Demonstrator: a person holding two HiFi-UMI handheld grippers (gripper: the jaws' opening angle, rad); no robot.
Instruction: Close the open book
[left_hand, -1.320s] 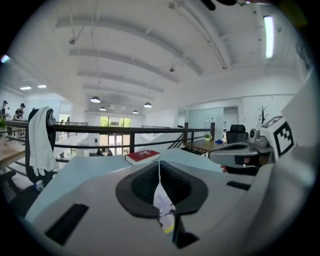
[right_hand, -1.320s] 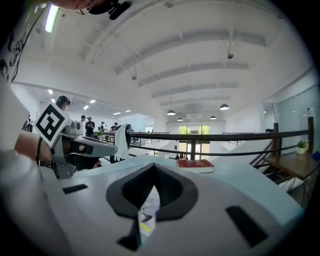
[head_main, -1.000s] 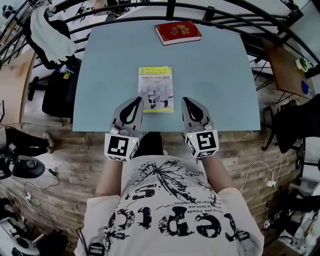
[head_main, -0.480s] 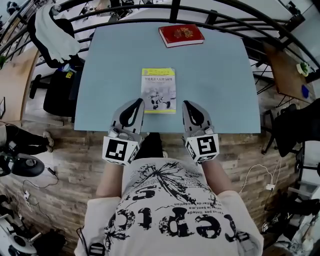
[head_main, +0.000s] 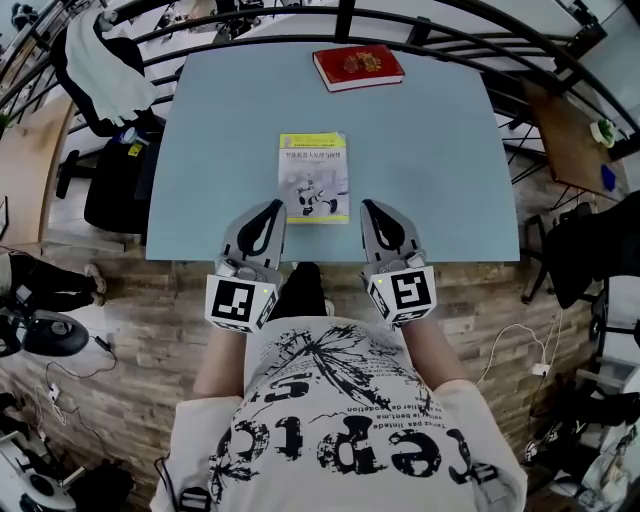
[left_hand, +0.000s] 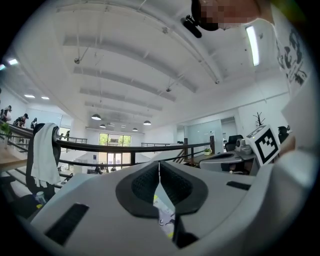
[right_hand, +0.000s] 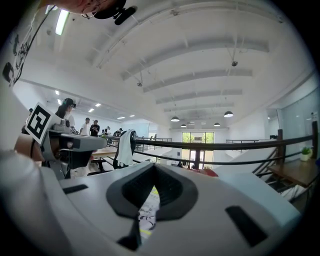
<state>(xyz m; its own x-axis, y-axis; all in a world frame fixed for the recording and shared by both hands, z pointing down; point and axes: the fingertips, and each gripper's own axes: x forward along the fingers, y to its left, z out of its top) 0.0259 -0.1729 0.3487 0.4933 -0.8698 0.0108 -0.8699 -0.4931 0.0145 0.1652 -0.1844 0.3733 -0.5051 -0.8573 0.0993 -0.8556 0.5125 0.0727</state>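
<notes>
Yellow-covered book (head_main: 313, 177) lies flat, seemingly closed, near the blue table's (head_main: 430, 150) front edge; left gripper (head_main: 274, 205) and right gripper (head_main: 370, 206), pinched empty, hover at that edge, where a forward nudge could flip its cover open.

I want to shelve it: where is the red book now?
In the head view the red book lies at the far edge of the table, just right of centre, beyond the yellow-bordered book.
</notes>
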